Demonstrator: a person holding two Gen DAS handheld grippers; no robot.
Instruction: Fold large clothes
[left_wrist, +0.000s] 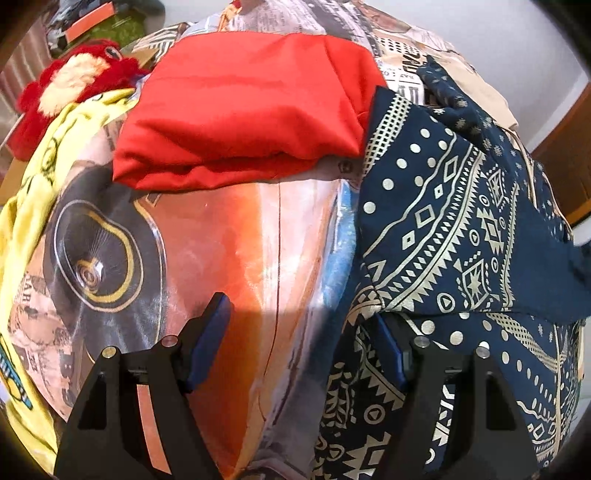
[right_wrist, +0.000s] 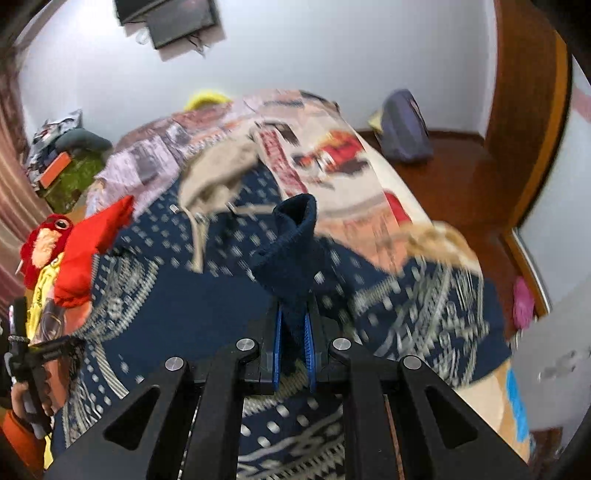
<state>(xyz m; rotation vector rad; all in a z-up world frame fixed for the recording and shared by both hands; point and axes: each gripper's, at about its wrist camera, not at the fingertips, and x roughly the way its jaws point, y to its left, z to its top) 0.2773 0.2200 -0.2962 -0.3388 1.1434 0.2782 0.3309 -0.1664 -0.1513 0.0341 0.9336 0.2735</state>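
- My right tongs (right_wrist: 293, 345) are pressing together on a rolled, ribbed navy cuff (right_wrist: 291, 240) of the large navy garment printed with cream dots, diamonds and zigzag bands (right_wrist: 192, 317); the cuff is standing up from between the blue pads.
- That garment is lying spread over the bed with the printed collage cover of cars and newspaper panels (right_wrist: 332, 155), reaching from the bed's near edge up toward its middle; this view is blurring with motion.
- A beige cloth with pale drawstrings (right_wrist: 218, 177) is lying on the garment's far part.
- My left tongs (left_wrist: 295, 343) are standing spread over the bed's near edge, pinching nothing: the left blue pad (left_wrist: 207, 343) is hanging over the bare orange print of the cover (left_wrist: 236, 251), the right pad is sitting just at the navy garment's edge (left_wrist: 461, 229).
- A folded red cloth (left_wrist: 247, 110) is lying on the cover beyond the left tongs, touching the navy garment at its right side.
- A yellow printed garment (left_wrist: 26, 221) is draping along the bed's left edge, with a red and cream plush toy (left_wrist: 70, 85) near the far left corner.
- In the right wrist view a hand (right_wrist: 33, 395) with an orange sleeve is gripping the left tool at the lower left.
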